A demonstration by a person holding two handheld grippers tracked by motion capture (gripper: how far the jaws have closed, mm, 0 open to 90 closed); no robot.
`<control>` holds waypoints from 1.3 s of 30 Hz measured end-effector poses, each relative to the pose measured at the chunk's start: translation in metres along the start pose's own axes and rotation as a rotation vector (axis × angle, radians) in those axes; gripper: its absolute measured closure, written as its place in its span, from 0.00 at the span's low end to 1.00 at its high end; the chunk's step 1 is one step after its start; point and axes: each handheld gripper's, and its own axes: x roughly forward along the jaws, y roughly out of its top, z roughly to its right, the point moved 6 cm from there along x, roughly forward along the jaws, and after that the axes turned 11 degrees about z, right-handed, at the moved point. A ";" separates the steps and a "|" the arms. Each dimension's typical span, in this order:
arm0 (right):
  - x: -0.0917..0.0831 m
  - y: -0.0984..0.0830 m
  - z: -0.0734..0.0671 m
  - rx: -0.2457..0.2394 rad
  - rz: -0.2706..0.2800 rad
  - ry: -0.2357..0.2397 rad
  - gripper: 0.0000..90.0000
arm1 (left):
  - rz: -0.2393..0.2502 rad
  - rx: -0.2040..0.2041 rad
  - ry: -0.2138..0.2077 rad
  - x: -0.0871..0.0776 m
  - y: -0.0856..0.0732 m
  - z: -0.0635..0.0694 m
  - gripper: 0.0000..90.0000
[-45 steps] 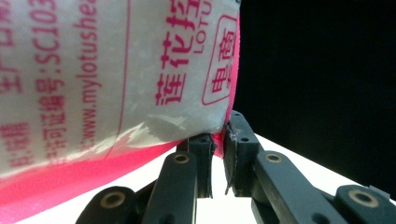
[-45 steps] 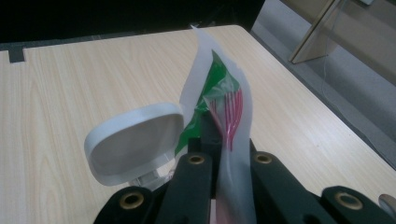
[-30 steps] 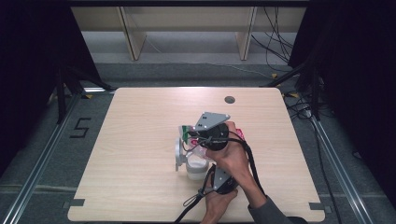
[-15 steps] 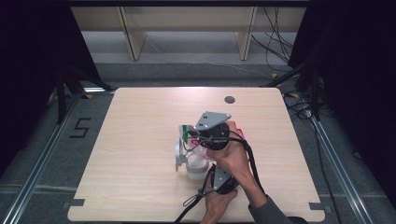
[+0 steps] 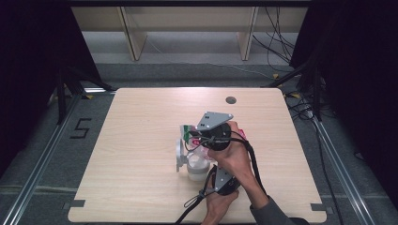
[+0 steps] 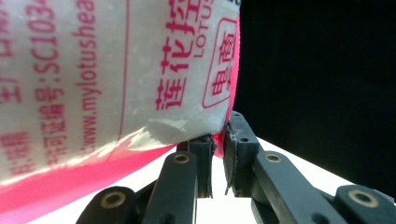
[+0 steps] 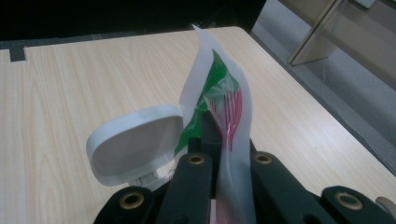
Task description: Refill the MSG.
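You have a thin plastic packet (image 7: 219, 112) pinched from two ends: your right gripper (image 7: 219, 154) is clamped tight on its top edge, your left gripper (image 6: 218, 154) nipped on its lower pink seam. It will handle light, limp and slick, so keep to the sealed edges, where the film is doubled. It is white with pink lettering, green and pink at the top. Just left of your right jaws stands what looks like a white container's open lid (image 7: 133, 140), over the bench (image 5: 141, 122).
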 end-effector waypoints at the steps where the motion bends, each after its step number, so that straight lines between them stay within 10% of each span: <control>1: 0.000 0.000 0.000 -0.002 -0.002 0.000 1.00 | 0.003 -0.001 -0.005 0.000 0.000 0.000 0.91; 39: 0.001 0.002 -0.003 -0.029 -0.004 0.009 1.00 | 0.054 -0.072 -0.036 0.004 0.005 0.006 0.91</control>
